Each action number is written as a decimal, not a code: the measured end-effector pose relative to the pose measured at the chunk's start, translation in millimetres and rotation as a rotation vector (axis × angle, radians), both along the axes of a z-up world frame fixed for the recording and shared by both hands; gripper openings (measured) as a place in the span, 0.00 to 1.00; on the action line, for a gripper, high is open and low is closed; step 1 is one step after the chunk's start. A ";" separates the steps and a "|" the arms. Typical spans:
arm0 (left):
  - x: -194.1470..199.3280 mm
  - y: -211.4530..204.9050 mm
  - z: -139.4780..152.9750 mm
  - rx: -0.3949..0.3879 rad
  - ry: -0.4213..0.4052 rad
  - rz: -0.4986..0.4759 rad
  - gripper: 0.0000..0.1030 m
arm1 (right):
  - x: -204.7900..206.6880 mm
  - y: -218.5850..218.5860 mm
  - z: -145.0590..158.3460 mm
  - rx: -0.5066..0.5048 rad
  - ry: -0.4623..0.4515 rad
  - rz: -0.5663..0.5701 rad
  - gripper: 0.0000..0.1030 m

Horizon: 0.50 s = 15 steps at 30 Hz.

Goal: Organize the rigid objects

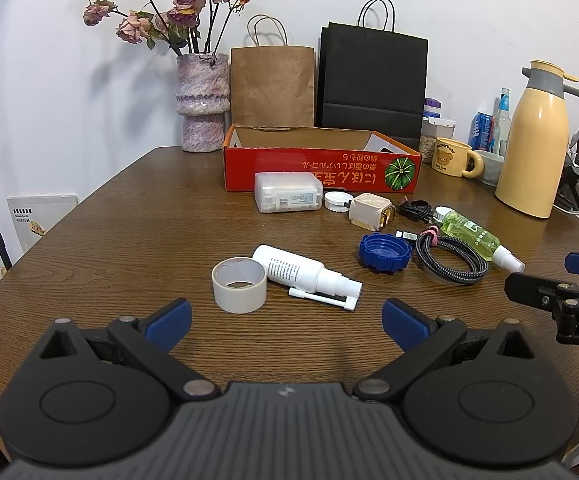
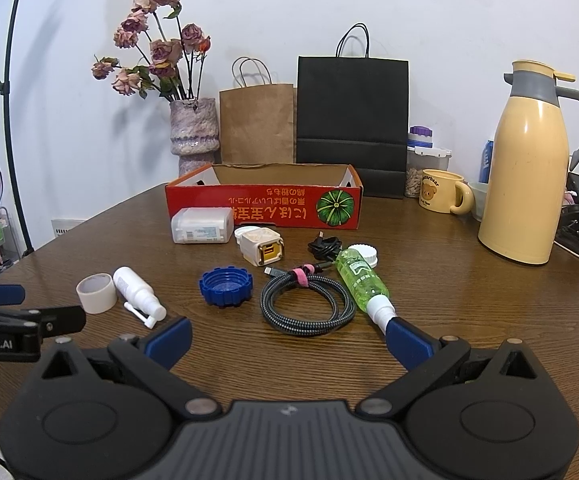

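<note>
An open red cardboard box (image 1: 321, 170) (image 2: 263, 208) stands at the back of the wooden table. In front of it lie a white plastic case (image 1: 288, 197) (image 2: 201, 225), a cream charger block (image 1: 370, 210) (image 2: 263, 251), a blue lid (image 1: 385, 253) (image 2: 226, 287), a tape roll (image 1: 239, 285) (image 2: 96, 293), a white spray bottle (image 1: 301, 273) (image 2: 137, 294), a coiled braided cable (image 1: 451, 260) (image 2: 307, 304) and a green spray bottle (image 1: 477, 240) (image 2: 363, 284). My left gripper (image 1: 287, 322) is open, just short of the tape roll. My right gripper (image 2: 289, 340) is open, near the cable.
A vase of dried roses (image 1: 202, 102), a brown paper bag (image 1: 272, 86) and a black paper bag (image 1: 373, 80) stand behind the box. A yellow thermos (image 2: 529, 168), a bear mug (image 2: 441, 191) and jars fill the right side. A black tripod pole (image 2: 7, 120) rises at the left.
</note>
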<state>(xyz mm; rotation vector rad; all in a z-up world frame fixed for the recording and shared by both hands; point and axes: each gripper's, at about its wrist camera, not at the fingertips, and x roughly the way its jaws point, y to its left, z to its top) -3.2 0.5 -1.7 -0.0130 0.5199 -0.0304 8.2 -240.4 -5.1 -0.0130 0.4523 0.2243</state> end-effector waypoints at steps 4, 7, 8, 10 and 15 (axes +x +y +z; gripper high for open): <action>0.0 0.1 0.5 -0.002 0.001 0.000 1.00 | 0.1 0.1 -0.9 0.000 0.000 0.000 1.00; 0.1 -0.1 1.2 0.000 -0.002 0.002 1.00 | -0.3 -0.1 0.5 0.000 -0.001 0.000 1.00; 0.4 -0.5 1.5 -0.002 -0.002 0.002 1.00 | -0.4 0.0 0.0 0.001 -0.001 0.000 1.00; 0.2 -0.4 1.7 -0.001 -0.002 0.002 1.00 | -0.4 -0.1 -0.1 0.001 0.000 0.000 1.00; 1.3 0.4 3.8 -0.001 -0.004 0.005 1.00 | -0.2 -0.2 0.7 0.001 -0.002 -0.001 1.00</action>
